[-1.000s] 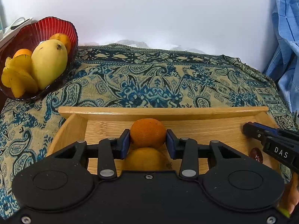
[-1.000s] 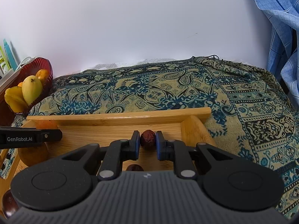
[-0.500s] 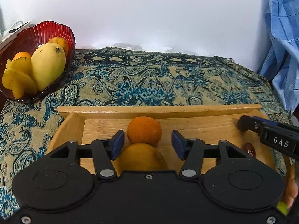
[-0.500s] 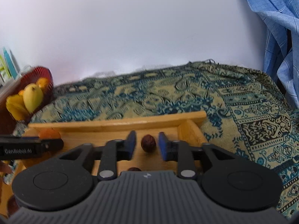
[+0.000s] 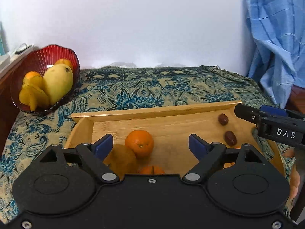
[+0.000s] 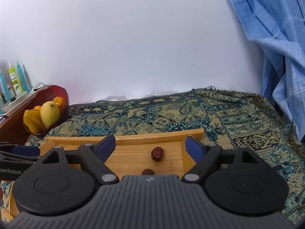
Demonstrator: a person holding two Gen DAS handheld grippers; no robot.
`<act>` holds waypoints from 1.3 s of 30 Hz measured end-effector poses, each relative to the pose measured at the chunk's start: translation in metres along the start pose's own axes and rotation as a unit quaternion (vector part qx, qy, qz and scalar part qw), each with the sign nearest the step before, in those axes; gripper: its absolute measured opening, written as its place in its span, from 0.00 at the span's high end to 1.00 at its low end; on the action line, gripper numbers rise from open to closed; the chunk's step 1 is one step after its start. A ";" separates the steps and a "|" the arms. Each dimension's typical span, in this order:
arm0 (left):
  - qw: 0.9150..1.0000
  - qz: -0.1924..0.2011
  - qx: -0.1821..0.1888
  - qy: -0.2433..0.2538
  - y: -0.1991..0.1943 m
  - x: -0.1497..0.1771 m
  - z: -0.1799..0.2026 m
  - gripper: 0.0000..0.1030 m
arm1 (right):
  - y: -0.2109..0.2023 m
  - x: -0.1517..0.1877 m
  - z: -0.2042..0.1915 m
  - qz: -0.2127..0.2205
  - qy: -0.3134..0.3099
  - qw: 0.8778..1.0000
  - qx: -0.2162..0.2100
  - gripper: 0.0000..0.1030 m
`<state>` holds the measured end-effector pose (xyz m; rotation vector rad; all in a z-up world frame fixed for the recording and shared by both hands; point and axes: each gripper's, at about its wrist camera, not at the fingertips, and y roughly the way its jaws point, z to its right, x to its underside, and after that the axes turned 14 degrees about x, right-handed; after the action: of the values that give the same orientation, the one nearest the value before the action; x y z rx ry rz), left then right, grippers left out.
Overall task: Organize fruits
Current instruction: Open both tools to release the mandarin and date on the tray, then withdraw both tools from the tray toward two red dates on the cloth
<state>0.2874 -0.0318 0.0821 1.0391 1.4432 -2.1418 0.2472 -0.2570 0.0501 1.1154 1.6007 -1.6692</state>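
left gripper (image 5: 150, 146): jaws opening, round orange (image 5: 139, 143) lies loose between them on wooden tray (image 5: 158, 112) | right gripper (image 6: 150, 148): jaws opening, wrinkled dark date (image 6: 157, 153) free on tray floor | ribbed red glass bowl (image 5: 63, 55): smooth yellow mango (image 5: 58, 83) | paisley cloth (image 5: 152, 87)
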 end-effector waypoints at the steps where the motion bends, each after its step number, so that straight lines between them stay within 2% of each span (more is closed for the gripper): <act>1: 1.000 0.005 0.001 0.005 -0.006 0.003 0.002 0.15 | -0.006 0.001 0.000 0.005 -0.001 1.000 0.000 0.11; 6: 1.000 0.022 0.000 0.017 -0.032 0.018 0.013 0.13 | -0.036 0.004 0.002 0.032 0.016 0.999 -0.004 0.00; 12: 0.999 0.038 -0.002 0.028 -0.059 0.042 0.023 0.11 | -0.064 0.017 0.002 0.053 0.021 0.998 -0.003 0.00; 19: 0.998 0.048 -0.007 0.032 -0.083 0.074 0.030 0.09 | -0.090 0.043 0.007 0.050 0.056 0.997 -0.013 0.00; 25: 0.998 0.050 -0.020 0.041 -0.102 0.108 0.035 0.07 | -0.115 0.069 0.002 0.078 0.047 0.996 0.018 0.00; 32: 0.998 0.042 -0.020 0.034 -0.119 0.144 0.035 0.06 | -0.137 0.100 -0.002 0.085 0.036 0.995 0.033 0.00; 39: 0.997 0.053 -0.018 0.043 -0.134 0.176 0.041 0.04 | -0.158 0.131 -0.008 0.077 0.008 0.997 0.019 0.01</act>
<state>0.0685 0.0052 0.0466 1.1813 1.4249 -2.0121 0.0497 -0.2108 0.0186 1.2406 1.4585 -1.6001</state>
